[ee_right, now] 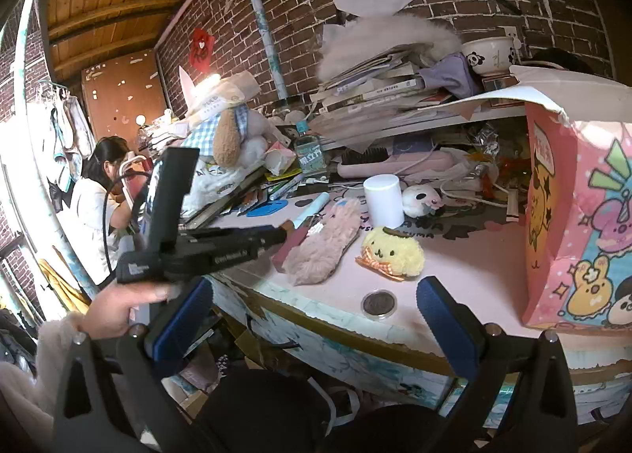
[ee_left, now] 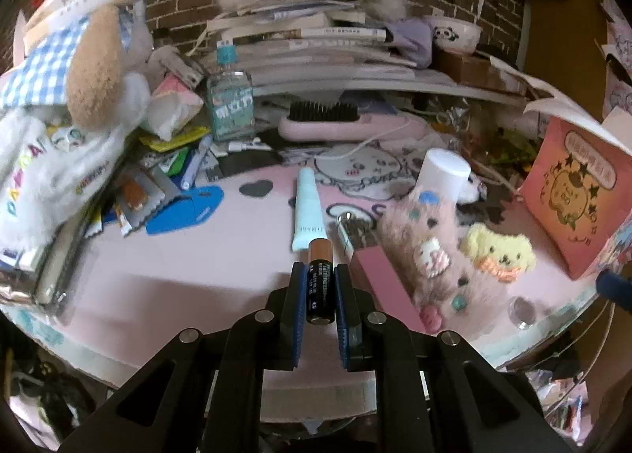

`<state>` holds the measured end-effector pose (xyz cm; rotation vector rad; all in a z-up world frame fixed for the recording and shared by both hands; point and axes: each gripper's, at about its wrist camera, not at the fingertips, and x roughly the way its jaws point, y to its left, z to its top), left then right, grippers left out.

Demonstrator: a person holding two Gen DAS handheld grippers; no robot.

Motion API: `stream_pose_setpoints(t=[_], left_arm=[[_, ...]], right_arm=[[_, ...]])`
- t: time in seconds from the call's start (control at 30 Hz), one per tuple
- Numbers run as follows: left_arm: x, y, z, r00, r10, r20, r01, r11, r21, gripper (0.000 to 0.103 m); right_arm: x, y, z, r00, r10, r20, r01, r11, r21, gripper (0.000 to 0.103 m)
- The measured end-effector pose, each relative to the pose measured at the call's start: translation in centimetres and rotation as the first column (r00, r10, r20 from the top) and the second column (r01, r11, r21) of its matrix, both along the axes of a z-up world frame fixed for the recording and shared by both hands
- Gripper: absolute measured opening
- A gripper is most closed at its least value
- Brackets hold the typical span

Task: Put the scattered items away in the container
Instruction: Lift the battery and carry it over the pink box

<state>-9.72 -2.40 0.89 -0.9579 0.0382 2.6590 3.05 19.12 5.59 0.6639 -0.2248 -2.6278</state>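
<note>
a black-and-copper cylindrical battery (ee_left: 320, 281) sat clamped between the blue-padded fingers of the left gripper (ee_left: 320, 275), its copper end pointing forward at twelve o'clock, above the pale pink desk top (ee_left: 158, 279). just past that copper end, touching or nearly so, lay a light blue squeeze tube (ee_left: 308, 212), running away toward twelve o'clock. at about two o'clock from the battery lay a fluffy pink pouch with small charms (ee_left: 438, 251), with a rose-pink flat box (ee_left: 379, 287) along its near-left side and a yellow plush dog with an orange bow (ee_left: 499, 251) just beside it on the right. a white cylindrical cap (ee_left: 442, 174) stood upright behind the pouch. farther right, at three o'clock, stood the pink printed paper bag (ee_left: 572, 200), its mouth open at the top. a small clear-cased coin (ee_left: 522, 311) lay near the desk's front edge at four o'clock.

at ten o'clock a heap of packets, a teal glass bottle (ee_left: 230, 105) and a white plush toy with a tan ear (ee_left: 91, 70) crowded the left side. a pink hairbrush (ee_left: 347, 125) lay at twelve o'clock below a stack of books (ee_left: 308, 42).

the right gripper (ee_right: 316, 322) hung wide apart and empty at the desk's front edge, the coin (ee_right: 379, 303) between its fingers in view and the paper bag (ee_right: 580, 216) at two o'clock. a hand (ee_right: 118, 311) held the left gripper's black body at nine o'clock. a person in a white top (ee_right: 94, 208) sat in the background.
</note>
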Motion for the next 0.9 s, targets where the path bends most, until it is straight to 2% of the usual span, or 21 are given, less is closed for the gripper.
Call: stream_pose_setpoints(t=[0.13, 0.27, 0.33, 0.4, 0.5, 0.63, 0.8, 0.9], left_arm=[[-0.1, 0.2, 2.1, 0.999, -0.007, -0.037, 0.007, 1.0, 0.003, 0.008], [-0.2, 1.3, 5.5, 0.994, -0.045, -0.103, 0.046, 0.999, 0.008, 0.008], [-0.2, 2.4, 7.7, 0.986, -0.09, -0.139, 0.093, 0.996, 0.014, 0.008], [0.0, 3.9, 10.0, 0.972, -0.169, -0.165, 0.18, 0.982, 0.052, 0.008], [0.2, 6.8, 13.0, 0.937, -0.293, -0.189, 0.314, 0.945, 0.091, 0.008], [0.5, 12.0, 16.0, 0.88, -0.433, -0.197, 0.45, 0.891, 0.052, 0.008], [0.7, 19.6, 17.2, 0.79, -0.602, -0.118, 0.605, 0.796, -0.01, 0.008], [0.7, 23.6, 16.9, 0.75, -0.66, -0.05, 0.658, 0.751, -0.056, 0.008]], right_arm=[[-0.1, 0.1, 0.0, 1.0, -0.004, 0.001, 0.004, 1.0, 0.0, 0.103], [-0.4, 0.2, -0.2, 1.0, -0.011, 0.007, 0.011, 1.0, 0.0, 0.103], [-0.4, 0.3, -0.3, 1.0, -0.013, 0.012, 0.013, 1.0, -0.002, 0.103], [-0.4, 0.4, -0.3, 1.0, -0.013, 0.013, 0.013, 1.0, -0.006, 0.103], [-0.4, 0.5, -0.3, 1.0, -0.015, 0.013, 0.015, 1.0, -0.005, 0.103], [-0.1, 0.8, -0.4, 1.0, -0.023, 0.012, 0.023, 1.0, -0.009, 0.103], [0.2, 1.7, -0.2, 0.999, -0.048, 0.008, 0.048, 0.999, -0.016, 0.103], [0.4, 2.2, -0.1, 0.998, -0.062, 0.008, 0.062, 0.998, -0.023, 0.103]])
